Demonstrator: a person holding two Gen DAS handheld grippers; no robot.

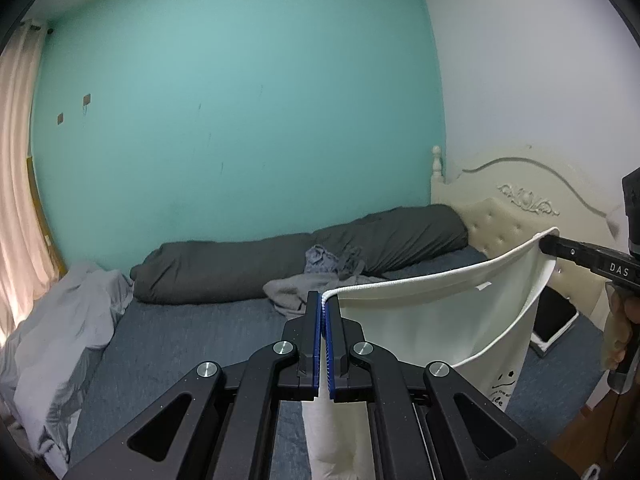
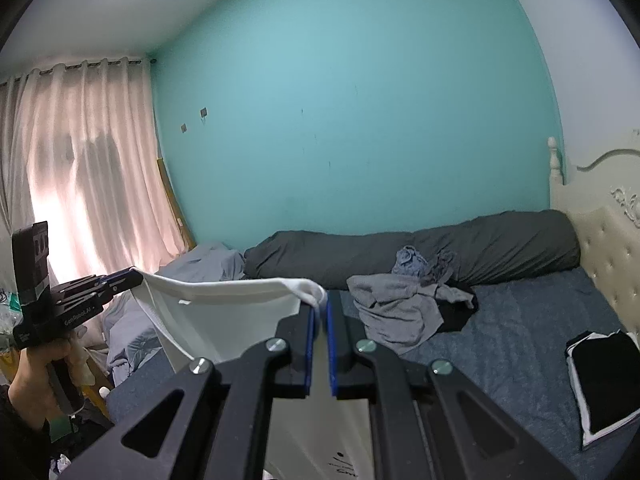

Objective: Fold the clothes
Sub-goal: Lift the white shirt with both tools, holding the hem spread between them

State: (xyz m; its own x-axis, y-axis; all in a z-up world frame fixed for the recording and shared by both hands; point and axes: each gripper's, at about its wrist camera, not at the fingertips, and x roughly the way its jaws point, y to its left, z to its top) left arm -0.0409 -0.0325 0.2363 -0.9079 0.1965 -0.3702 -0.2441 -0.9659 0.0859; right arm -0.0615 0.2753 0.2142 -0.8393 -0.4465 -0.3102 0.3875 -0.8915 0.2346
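Note:
A white T-shirt [image 1: 420, 320] with a small black print hangs stretched in the air above the blue bed [image 1: 192, 340], held by both grippers at its top edge. In the left wrist view my left gripper [image 1: 323, 300] is shut on one end of that edge, and the right gripper [image 1: 545, 246] pinches the other end at the far right. In the right wrist view my right gripper [image 2: 320, 300] is shut on a bunched corner of the T-shirt [image 2: 224, 312]. The left gripper [image 2: 136, 278], in a hand, holds the far corner at left.
A heap of grey clothes [image 2: 400, 304] lies mid-bed in front of a long dark rolled duvet [image 2: 440, 248]. A folded black and white garment [image 2: 600, 380] sits by the cream headboard [image 2: 608, 248]. A crumpled pale sheet [image 1: 60, 340] and curtains [image 2: 80, 168] are at left.

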